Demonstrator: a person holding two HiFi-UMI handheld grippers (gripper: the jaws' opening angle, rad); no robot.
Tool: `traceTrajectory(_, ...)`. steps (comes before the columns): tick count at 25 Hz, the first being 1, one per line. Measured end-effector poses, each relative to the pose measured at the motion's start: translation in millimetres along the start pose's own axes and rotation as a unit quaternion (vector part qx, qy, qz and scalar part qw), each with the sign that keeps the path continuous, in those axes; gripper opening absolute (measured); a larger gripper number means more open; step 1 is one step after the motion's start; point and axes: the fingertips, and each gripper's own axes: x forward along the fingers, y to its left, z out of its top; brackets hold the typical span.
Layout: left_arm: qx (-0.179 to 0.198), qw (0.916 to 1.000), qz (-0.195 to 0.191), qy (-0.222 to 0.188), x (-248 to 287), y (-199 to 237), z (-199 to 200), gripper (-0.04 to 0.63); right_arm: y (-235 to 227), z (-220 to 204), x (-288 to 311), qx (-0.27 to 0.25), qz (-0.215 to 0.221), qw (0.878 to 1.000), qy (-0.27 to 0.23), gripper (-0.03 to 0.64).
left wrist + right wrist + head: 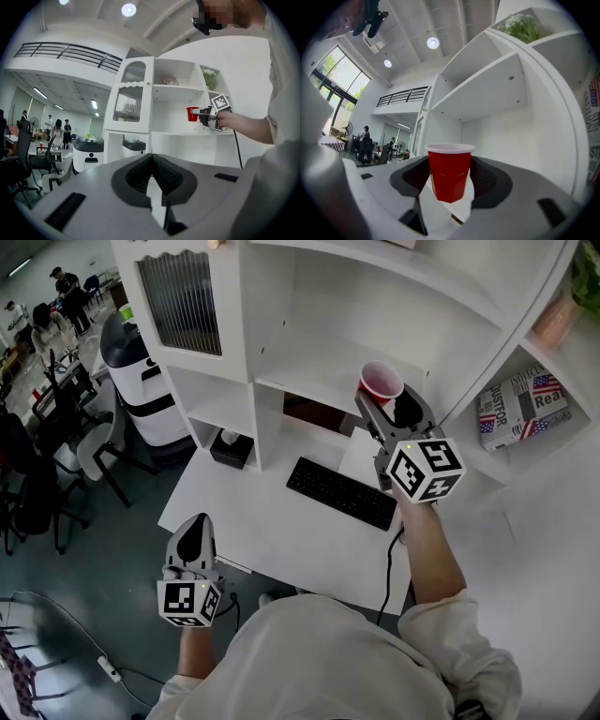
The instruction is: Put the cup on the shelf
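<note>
The right gripper (389,411) clamps a red cup (450,171) upright between wide-set jaws, with both pads pressed against its sides. The cup hangs at the mouth of a white shelf (314,376) compartment above the desk (272,521), its base clear of the board. The left gripper (153,164), jaws closed together on nothing, is held low by the desk's front edge.

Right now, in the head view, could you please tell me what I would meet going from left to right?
White rounded machine → small black box → black keyboard → flag-printed box.
</note>
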Motion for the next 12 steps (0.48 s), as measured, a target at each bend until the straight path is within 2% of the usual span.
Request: traceTrajectory(12, -0.007, 1.0, 0.0, 0.0, -2.9, 3.0, -3.2, 0.002, -21.7, -11.8, 47.0, 0.008, -0.018, 0.999, 0.036, 0.275)
